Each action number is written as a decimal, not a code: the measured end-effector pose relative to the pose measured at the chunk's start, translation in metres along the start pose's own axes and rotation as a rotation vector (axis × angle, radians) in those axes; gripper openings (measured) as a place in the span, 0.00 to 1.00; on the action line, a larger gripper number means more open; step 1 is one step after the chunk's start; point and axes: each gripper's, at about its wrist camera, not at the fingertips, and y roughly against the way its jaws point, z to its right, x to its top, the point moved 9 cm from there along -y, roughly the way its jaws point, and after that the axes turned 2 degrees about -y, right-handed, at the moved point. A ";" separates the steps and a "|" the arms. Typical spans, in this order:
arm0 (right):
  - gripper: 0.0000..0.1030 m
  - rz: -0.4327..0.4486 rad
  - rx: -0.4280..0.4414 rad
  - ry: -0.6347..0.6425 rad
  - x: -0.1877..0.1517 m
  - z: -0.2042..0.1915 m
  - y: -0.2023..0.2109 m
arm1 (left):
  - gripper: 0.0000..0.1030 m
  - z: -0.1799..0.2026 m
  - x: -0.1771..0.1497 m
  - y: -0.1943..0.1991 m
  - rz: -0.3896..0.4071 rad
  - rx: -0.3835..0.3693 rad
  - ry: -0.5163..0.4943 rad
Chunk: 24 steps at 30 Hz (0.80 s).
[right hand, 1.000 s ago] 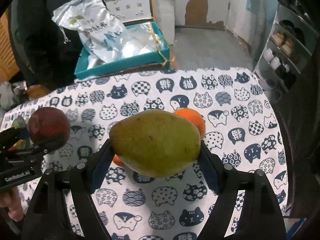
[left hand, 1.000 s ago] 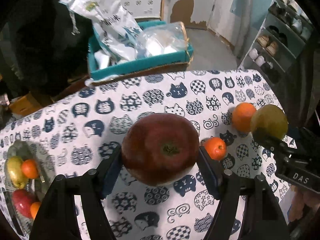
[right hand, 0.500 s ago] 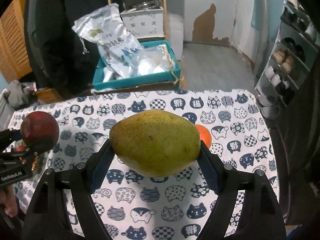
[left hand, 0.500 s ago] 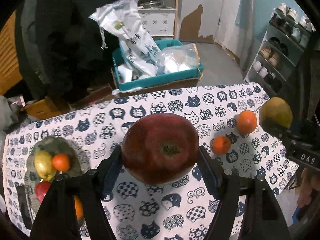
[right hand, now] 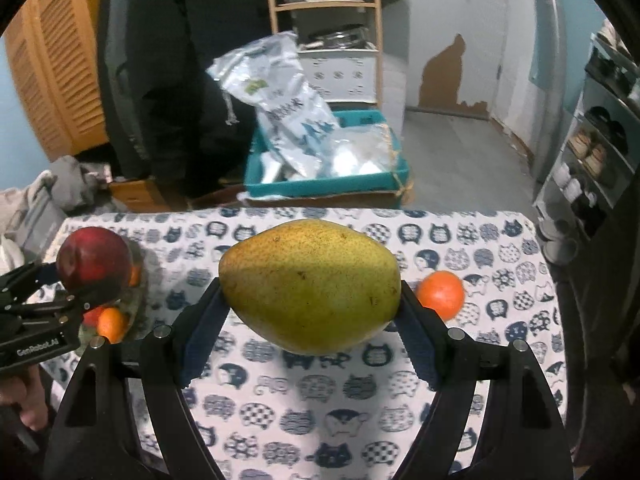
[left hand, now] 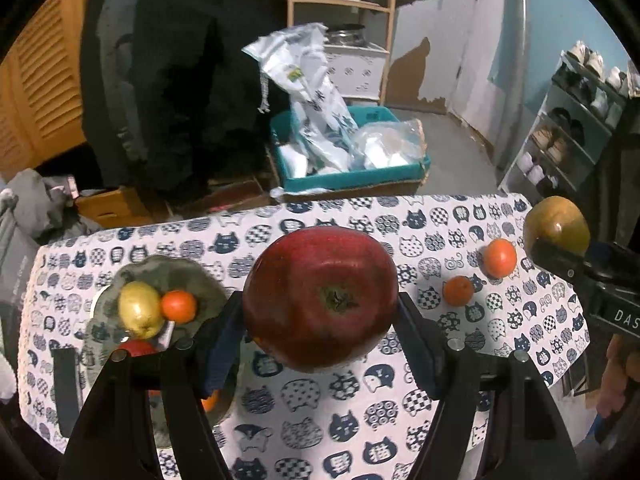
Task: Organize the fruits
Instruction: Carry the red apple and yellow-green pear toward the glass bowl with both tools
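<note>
Two grippers loaded: left gripper (left hand: 320,328) jaws clamp red apple (left hand: 320,298), right gripper (right hand: 310,320) jaws clamp green pear (right hand: 310,284), both above table (left hand: 400,400). Only left view shows plate (left hand: 192,276) lower-left and small orange (left hand: 458,290); larger orange (right hand: 440,295) right.

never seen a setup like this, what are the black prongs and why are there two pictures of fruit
No robot here: a person holds a two-finger tool in each hand, with a camera on each looking along its fingers. One picture comes from the left hand-held gripper, shut on a red apple. The other comes from the right hand-held gripper, shut on a green pear. Below is a cat-print tablecloth with two loose oranges and a plate already holding fruit.
</note>
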 end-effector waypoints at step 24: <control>0.78 -0.026 0.156 0.142 0.003 -0.138 -0.019 | 0.72 -0.115 -0.034 0.042 0.039 0.125 0.147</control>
